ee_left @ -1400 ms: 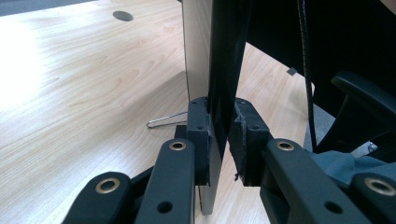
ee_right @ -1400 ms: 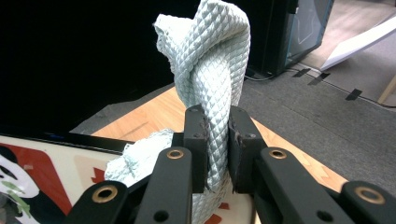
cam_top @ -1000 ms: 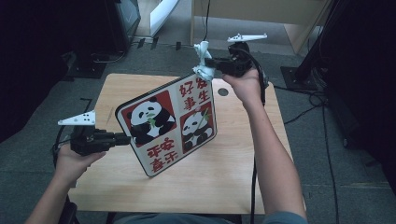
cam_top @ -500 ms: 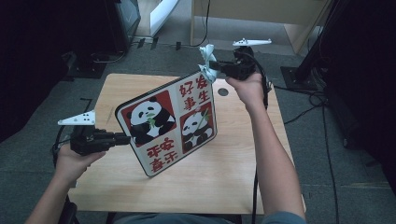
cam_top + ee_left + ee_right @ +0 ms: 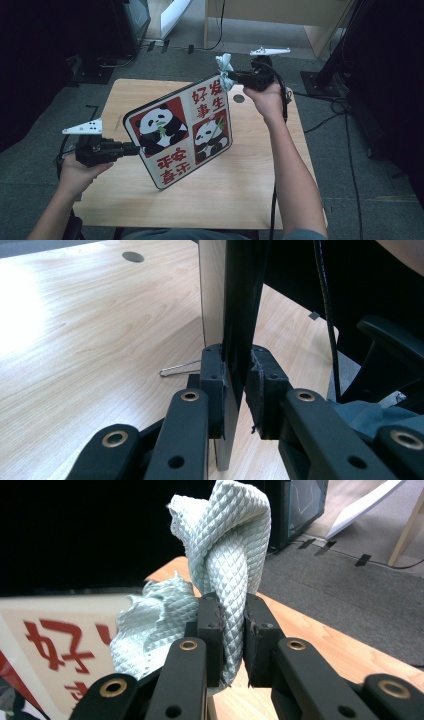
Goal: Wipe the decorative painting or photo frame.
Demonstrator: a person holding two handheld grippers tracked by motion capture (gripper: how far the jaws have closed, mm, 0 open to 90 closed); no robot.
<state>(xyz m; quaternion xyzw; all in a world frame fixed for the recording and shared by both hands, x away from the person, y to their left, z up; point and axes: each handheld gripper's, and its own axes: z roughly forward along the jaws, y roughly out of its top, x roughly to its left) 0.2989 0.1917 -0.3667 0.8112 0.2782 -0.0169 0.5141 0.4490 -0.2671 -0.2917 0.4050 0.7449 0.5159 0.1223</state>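
A square panda board (image 5: 182, 132) with red Chinese characters stands tilted on one corner over the wooden table (image 5: 250, 190). My left gripper (image 5: 131, 148) is shut on the board's left edge (image 5: 235, 355), with both pads pressed against it. At the far right, my right gripper (image 5: 231, 76) is shut on a pale green quilted cloth (image 5: 224, 68), which bunches up above the jaws (image 5: 225, 555) and rests against the board's top right corner (image 5: 60, 645).
A round cable hole (image 5: 239, 98) is in the table behind the board. A thin wire stand (image 5: 177, 369) pokes out from the board's back. Cables (image 5: 325, 102) lie on the grey floor to the right. Wooden furniture (image 5: 280, 20) stands beyond the table.
The right gripper with the cloth has shifted slightly up along the board's top right corner. The left gripper and the board have stayed put.
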